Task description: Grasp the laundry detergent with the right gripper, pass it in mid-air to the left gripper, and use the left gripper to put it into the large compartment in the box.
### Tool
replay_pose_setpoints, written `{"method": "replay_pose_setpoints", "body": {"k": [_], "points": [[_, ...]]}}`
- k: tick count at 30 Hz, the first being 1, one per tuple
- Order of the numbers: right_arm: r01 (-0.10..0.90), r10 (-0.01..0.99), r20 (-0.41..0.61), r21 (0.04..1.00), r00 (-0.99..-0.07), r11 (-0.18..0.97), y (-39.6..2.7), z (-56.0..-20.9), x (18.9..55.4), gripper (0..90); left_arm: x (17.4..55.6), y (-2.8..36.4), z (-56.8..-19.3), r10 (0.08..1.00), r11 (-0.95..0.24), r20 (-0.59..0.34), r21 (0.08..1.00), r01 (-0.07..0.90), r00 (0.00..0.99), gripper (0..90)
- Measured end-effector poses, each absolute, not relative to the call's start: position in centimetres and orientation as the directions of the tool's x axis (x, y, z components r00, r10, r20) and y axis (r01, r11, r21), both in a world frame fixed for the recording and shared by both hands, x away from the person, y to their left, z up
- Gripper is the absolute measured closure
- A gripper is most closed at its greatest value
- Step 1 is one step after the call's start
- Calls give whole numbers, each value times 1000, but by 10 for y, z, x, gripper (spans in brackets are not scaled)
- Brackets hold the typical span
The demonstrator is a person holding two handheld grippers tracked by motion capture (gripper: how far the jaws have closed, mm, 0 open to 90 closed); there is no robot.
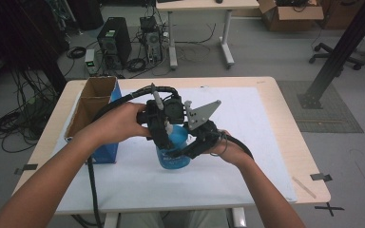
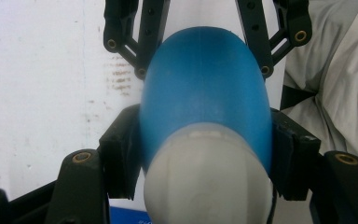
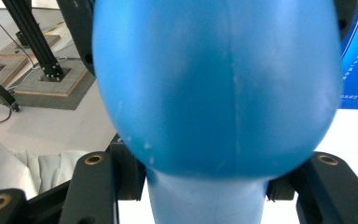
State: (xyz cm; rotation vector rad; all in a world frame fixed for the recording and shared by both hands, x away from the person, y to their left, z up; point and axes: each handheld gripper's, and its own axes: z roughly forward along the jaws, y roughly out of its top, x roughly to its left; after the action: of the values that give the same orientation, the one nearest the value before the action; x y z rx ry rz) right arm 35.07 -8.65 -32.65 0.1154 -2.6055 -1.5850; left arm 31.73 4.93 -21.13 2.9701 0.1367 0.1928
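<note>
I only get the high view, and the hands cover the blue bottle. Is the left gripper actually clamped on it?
Observer: Yes. In the left gripper view, the left gripper presses both pads on the blue bottle, right where the blue meets its whitish end.
Operator: And the right one, where does it hold?
Observer: In the right gripper view, the right gripper is shut on the bottle's narrower blue part, just under the wide bulge.

Blue bottle (image 1: 175, 149) with whitish, perhaps translucent cap (image 2: 205, 182), black grippers, blue-sided carton (image 1: 105, 151), white tabletop sheet (image 1: 247, 156)
</note>
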Motion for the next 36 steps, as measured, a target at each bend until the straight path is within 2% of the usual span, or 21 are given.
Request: {"method": "replay_pose_setpoints", "body": {"k": [18, 19, 20, 21, 24, 30, 36], "points": [[-27, -122, 33, 888, -992, 459, -90, -325, 351, 424, 317, 42, -209, 103, -985, 124, 154, 83, 987, 384], [-30, -120, 29, 886, -992, 462, -91, -324, 350, 402, 317, 41, -209, 107, -985, 127, 145, 89, 986, 384], [-33, -113, 21, 887, -993, 460, -92, -324, 349, 296, 317, 41, -209, 107, -986, 130, 142, 88, 986, 384], [-29, -101, 19, 889, -995, 457, -92, -324, 348, 243, 318, 41, -208, 116, -985, 131, 144, 97, 985, 384], [-9, -58, 22, 877, -998, 481, -101, -323, 349, 159, 319, 42, -205, 124, -985, 139, 141, 104, 983, 384], [49, 35, 37, 871, -999, 488, -133, -318, 355, 102, 323, 47, -193, 154, -982, 136, 128, 137, 979, 384], [72, 130, 9, 868, -991, 492, -169, -305, 357, 88, 329, 49, -180, 208, -975, 157, 110, 192, 965, 383]]}}
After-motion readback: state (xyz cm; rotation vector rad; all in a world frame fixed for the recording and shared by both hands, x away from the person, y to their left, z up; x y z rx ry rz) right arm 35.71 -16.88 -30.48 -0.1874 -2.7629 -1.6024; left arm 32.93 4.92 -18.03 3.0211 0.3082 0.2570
